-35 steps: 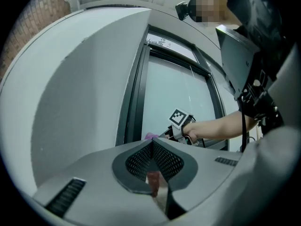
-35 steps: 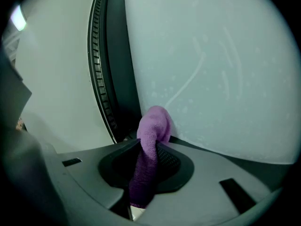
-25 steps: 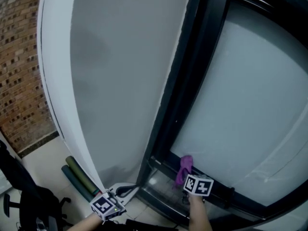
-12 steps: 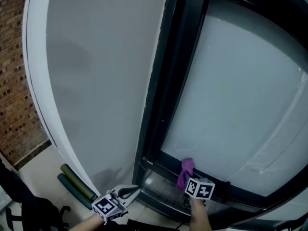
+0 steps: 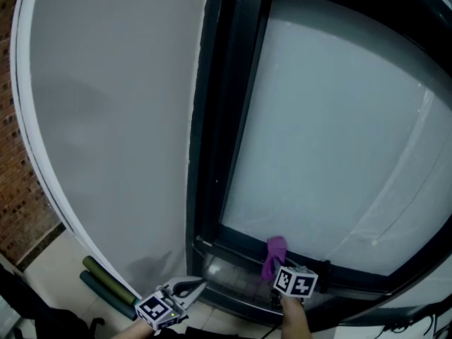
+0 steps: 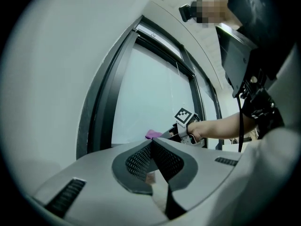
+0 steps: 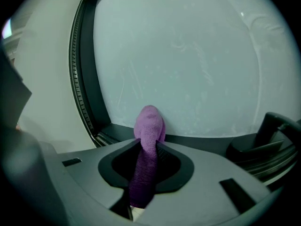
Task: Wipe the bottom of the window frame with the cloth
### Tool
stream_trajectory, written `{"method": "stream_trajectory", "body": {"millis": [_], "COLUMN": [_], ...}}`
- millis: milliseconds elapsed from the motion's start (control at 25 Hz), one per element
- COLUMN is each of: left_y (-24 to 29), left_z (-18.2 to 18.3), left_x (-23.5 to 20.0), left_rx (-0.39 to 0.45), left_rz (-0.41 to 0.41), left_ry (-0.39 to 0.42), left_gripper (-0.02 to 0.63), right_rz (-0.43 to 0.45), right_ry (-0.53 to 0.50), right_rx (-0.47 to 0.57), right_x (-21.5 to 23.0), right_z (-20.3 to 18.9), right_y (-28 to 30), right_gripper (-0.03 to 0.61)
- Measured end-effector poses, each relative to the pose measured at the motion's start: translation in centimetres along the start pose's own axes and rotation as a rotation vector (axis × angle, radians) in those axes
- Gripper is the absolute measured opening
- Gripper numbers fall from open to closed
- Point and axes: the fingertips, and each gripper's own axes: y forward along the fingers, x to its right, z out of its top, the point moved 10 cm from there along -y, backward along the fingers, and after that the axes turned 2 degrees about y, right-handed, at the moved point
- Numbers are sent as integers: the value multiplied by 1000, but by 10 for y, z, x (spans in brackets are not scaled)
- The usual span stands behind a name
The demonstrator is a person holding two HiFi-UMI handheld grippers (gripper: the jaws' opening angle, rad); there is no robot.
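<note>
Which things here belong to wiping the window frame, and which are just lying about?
For the job: purple cloth, clamped in the right tool; bottom window frame.
Lying about: two green rolls; left tool, shut and empty.

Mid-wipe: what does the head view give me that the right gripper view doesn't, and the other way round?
Head view only: the left tool, low beside the white wall and off the window, two green rolls on the floor, and a brick wall. Right gripper view only: the right tool up close, jaws shut on the purple cloth. Both: that cloth at the bottom frame rail, below the frosted pane.
</note>
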Motion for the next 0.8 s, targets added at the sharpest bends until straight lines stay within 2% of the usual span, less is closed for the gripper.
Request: {"method": "stream_trajectory", "body": {"millis": [520,800], "left_y": [18,26], "left_z": [-1,-1], "left_x": [7,14], "left_rx": [-13,-11], "left_rz": [-64,-85], "left_ry": [-2,12], "left_gripper": [5,5], "right_rz": [-91,-141], "right_ry": [73,49], "right_rx": [53,70], "right_x": [32,39], "right_z": [-8,-10], "right_y": [-25,-32], "right_gripper": [84,84]}}
